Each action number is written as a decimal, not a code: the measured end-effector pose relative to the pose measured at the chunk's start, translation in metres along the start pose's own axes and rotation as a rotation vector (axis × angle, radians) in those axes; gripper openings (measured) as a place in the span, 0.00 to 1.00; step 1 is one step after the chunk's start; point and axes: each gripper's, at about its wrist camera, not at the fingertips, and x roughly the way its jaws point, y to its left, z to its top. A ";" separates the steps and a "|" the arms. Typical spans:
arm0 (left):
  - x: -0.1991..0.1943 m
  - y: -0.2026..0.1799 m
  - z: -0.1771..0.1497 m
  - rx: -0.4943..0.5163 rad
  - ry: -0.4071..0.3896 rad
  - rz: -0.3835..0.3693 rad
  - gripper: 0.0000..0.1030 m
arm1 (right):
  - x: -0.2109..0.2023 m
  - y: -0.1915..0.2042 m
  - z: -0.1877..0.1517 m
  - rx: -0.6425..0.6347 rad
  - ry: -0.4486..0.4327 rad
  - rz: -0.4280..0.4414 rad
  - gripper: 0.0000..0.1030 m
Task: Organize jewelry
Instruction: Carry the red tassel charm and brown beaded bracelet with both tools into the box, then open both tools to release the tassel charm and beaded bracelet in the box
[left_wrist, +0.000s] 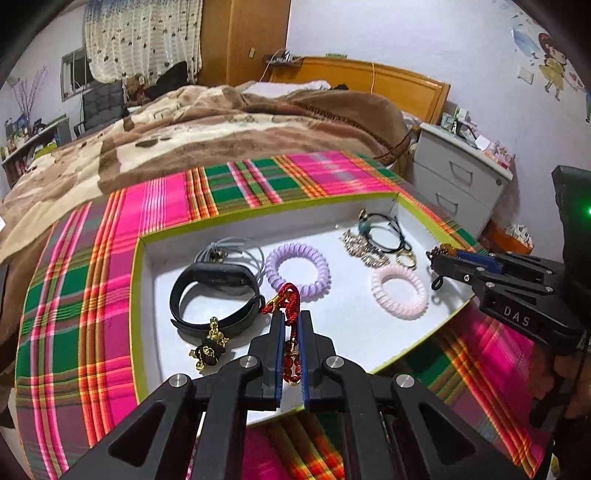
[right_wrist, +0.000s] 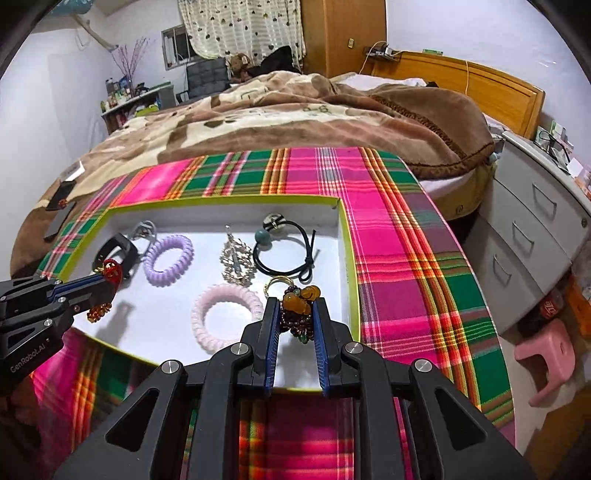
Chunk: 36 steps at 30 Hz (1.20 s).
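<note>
Two bracelets, red bracelet (left_wrist: 290, 325) pinched in left hand-held gripper (left_wrist: 290, 321), over tray (left_wrist: 137, 295)

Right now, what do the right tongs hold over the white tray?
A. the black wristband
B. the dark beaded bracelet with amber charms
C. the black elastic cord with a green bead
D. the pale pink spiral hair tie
B: in the right wrist view the right tongs are shut on the dark beaded bracelet with amber charms, while the pale pink spiral hair tie lies loose in the white tray.

The white tray (right_wrist: 347, 258) floor is free near its front edge. Behind, the purple coil tie (right_wrist: 168, 260) and pink coil tie (right_wrist: 221, 317) block the way.
</note>
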 end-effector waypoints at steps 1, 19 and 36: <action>0.002 0.001 -0.001 -0.002 0.005 -0.002 0.06 | 0.003 0.000 0.000 0.000 0.007 -0.004 0.18; 0.013 0.003 -0.001 -0.012 0.039 0.005 0.09 | 0.010 0.005 0.002 -0.013 0.030 0.001 0.25; -0.015 0.003 -0.004 -0.031 -0.035 0.012 0.23 | -0.018 0.016 0.002 -0.036 -0.039 0.022 0.38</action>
